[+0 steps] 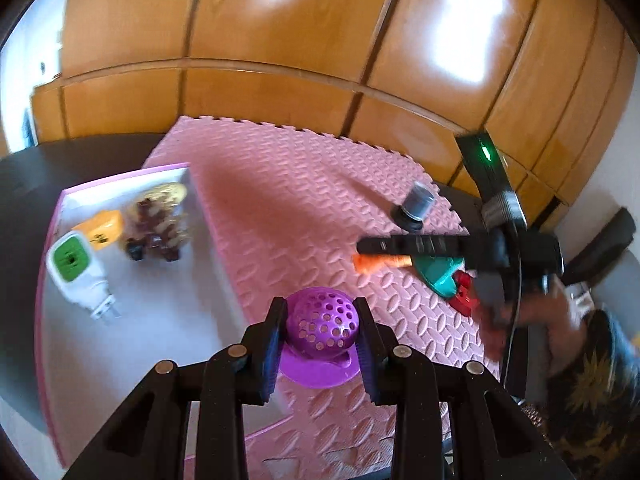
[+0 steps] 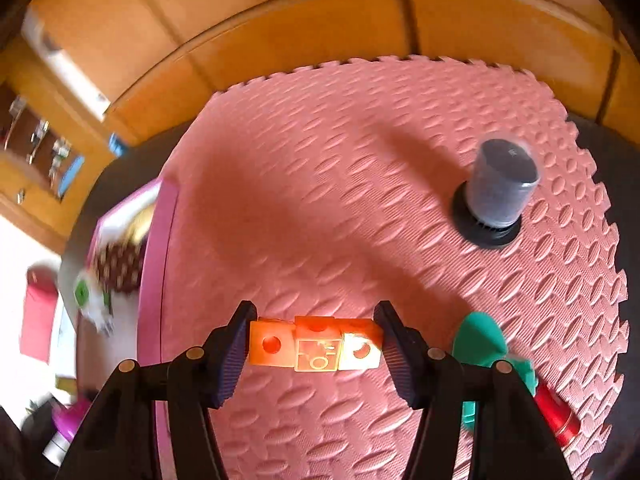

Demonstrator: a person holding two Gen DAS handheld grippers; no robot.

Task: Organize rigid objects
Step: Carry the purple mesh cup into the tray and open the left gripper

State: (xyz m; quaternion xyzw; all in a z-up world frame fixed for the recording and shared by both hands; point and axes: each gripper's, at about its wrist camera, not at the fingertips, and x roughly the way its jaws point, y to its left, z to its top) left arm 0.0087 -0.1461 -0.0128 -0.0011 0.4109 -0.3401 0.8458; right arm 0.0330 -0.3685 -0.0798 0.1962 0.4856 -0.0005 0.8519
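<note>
Cabinets glare; tray (image 2: 158,280) contents blurred.

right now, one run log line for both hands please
left gripper: shut on purple perforated plastic ball | right gripper: shut on orange plastic block bar | pink foam mat

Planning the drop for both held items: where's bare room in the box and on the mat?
Box: the near half of its floor is bare, below the green-faced plug; the far end is crowded with the plug, an orange block and a brown cluster. Pink mat: open between the box wall and the grey cylinder. Crowded around the teal piece and red piece.
</note>
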